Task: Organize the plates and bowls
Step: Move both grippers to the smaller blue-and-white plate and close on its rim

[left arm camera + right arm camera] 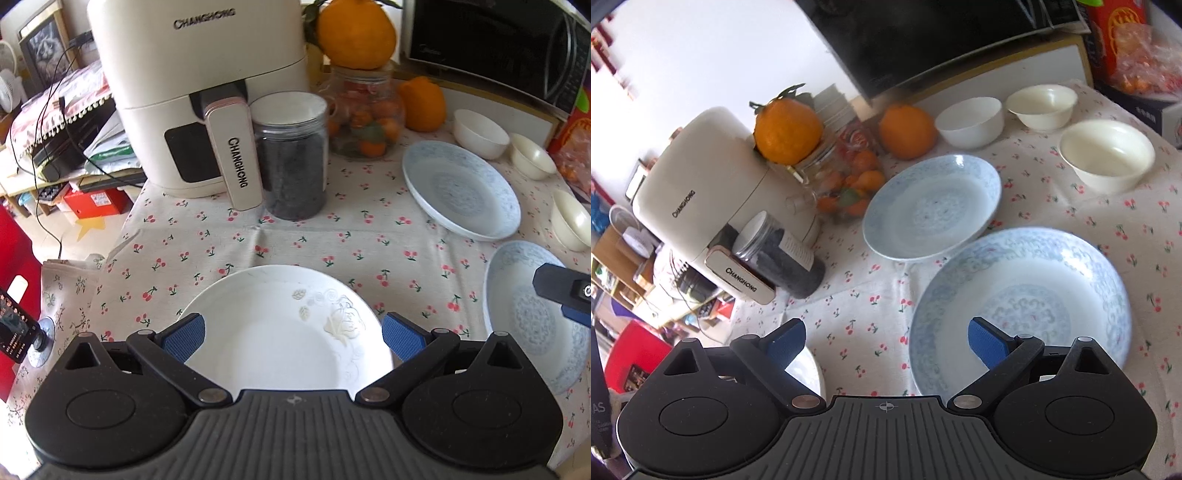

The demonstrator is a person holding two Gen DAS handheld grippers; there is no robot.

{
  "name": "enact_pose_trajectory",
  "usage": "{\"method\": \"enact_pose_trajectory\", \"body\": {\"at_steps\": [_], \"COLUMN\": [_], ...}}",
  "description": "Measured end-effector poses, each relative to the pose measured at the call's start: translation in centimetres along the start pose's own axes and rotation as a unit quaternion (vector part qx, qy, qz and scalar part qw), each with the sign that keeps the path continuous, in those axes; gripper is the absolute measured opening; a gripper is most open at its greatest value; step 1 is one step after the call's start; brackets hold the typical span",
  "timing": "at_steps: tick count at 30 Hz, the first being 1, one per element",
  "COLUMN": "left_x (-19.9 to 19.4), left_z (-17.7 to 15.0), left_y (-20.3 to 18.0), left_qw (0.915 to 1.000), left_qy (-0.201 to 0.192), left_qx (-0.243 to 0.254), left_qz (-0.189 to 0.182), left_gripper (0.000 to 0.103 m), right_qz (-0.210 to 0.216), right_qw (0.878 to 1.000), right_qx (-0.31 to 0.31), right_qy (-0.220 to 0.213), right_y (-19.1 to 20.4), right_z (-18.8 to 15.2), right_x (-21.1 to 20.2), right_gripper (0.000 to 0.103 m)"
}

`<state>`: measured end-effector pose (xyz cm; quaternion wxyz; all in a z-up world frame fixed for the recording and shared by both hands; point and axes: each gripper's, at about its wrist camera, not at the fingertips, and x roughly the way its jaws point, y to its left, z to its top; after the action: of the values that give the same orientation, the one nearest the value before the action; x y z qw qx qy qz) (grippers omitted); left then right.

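A white plate with a faint flower print lies on the cherry-print tablecloth; my left gripper is open above its near part, touching nothing. Two blue-patterned plates lie to the right: a near one and a far one. My right gripper is open, its right finger over the near blue plate's left rim, holding nothing. Three pale bowls stand behind: a white one, a small cream one and a larger cream one.
A cream air fryer, a dark-filled plastic jar, a glass jar of small fruit and two oranges stand at the back. A microwave sits behind the bowls. The table's left edge drops to clutter.
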<state>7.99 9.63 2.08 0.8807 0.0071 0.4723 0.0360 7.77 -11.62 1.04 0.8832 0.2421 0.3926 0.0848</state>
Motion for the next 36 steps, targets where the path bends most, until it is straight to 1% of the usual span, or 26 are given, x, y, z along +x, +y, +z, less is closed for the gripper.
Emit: {"method": "enact_pose_trajectory", "body": {"at_steps": [4,8,13,16,18,20,21,23,24,26,31,36], "left_x": [1.0,1.9,3.6,4.6,5.5,6.4,7.0,7.9,8.1,8.4,9.6,10.9], "left_z": [0.9,2.3,4.4,5.4,5.5,5.4,5.6,6.3,6.7,7.1,7.9,8.5], "left_y": [-0.3,-1.6,-3.5,-4.6,-5.1,-5.2,-5.4,-5.7,-5.8,-6.0,-6.9,-7.1], "left_qw": [0.9995,0.9991,0.9986,0.998,0.997,0.9949,0.9941,0.9928,0.9917,0.9899,0.9862,0.9788], "left_qy": [0.012,0.012,0.013,0.009,0.0,-0.013,-0.008,0.007,0.004,-0.006,-0.005,-0.014], "left_qx": [-0.024,-0.028,-0.029,-0.033,-0.044,-0.066,-0.077,-0.088,-0.095,-0.108,-0.123,-0.161], "left_qz": [-0.018,-0.03,-0.043,-0.054,-0.065,-0.075,-0.076,-0.081,-0.086,-0.092,-0.11,-0.126], "left_gripper": [0.102,0.102,0.102,0.102,0.102,0.102,0.102,0.102,0.102,0.102,0.102,0.096], "right_qz": [-0.013,-0.035,-0.072,-0.082,-0.073,-0.069,-0.07,-0.055,-0.046,-0.037,-0.022,-0.005], "right_qw": [0.999,0.998,0.996,0.995,0.996,0.997,0.997,0.998,0.999,0.998,0.998,0.997], "right_qx": [-0.03,-0.049,-0.057,-0.047,-0.036,-0.026,-0.015,0.012,0.023,0.041,0.051,0.074], "right_qy": [-0.004,-0.004,-0.016,-0.02,-0.027,-0.014,-0.009,-0.015,-0.016,-0.013,-0.012,-0.004], "right_y": [0.9,0.4,-1.5,-3.4,-5.0,-6.3,-6.7,-7.6,-8.0,-8.5,-9.2,-10.0], "right_z": [2.3,4.8,7.7,9.0,9.1,9.3,9.7,10.3,10.6,11.0,11.8,12.1], "right_x": [0.7,1.7,3.0,3.9,4.4,5.3,5.7,6.0,6.3,6.9,8.6,9.9], "right_gripper": [0.096,0.096,0.096,0.096,0.096,0.096,0.096,0.096,0.096,0.096,0.096,0.096]}}
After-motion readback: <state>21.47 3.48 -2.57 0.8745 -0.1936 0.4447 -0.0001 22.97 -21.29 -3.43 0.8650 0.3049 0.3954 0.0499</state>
